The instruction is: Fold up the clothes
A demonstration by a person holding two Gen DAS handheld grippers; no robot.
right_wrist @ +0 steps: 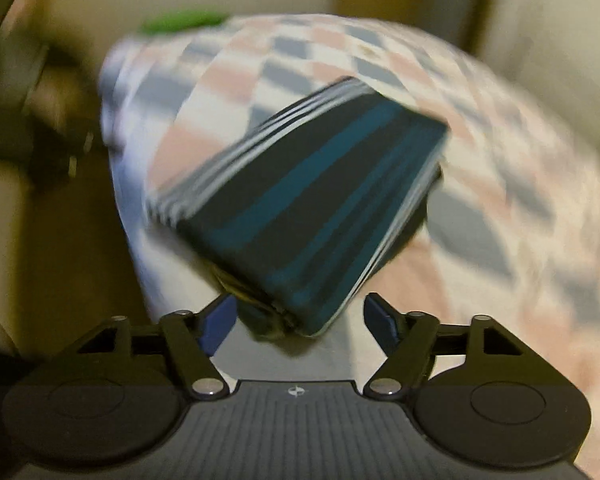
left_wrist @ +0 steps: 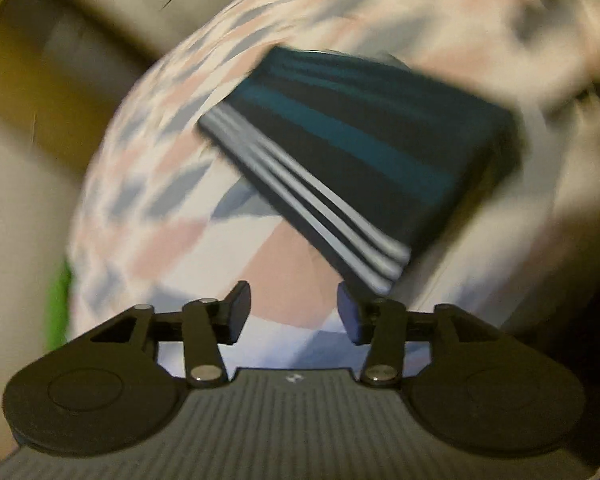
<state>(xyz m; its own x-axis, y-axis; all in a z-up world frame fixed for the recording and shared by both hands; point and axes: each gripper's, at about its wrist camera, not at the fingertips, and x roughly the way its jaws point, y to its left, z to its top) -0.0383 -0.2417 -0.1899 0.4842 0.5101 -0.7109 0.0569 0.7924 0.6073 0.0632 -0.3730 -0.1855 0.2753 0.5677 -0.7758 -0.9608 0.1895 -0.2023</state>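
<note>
On the checked bedcover (left_wrist: 148, 216) lay the folded striped garment (left_wrist: 356, 160); both my jaws stood apart, empty; folding looked finished, next a fresh piece

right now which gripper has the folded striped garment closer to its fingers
The right gripper: a corner of the folded striped garment sits between its open fingers. The left gripper is open over bare checkered bedding.

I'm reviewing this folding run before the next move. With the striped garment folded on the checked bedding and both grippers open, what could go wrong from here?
1. The folded dark garment with teal and white stripes has a loose corner pointing at the open right gripper; grabbing only that could undo the fold.
2. The open left gripper hovers over the pink, grey and white checked bedding, so closing might catch bedding instead.
3. Both views are motion-blurred, so aim may be off.
</note>
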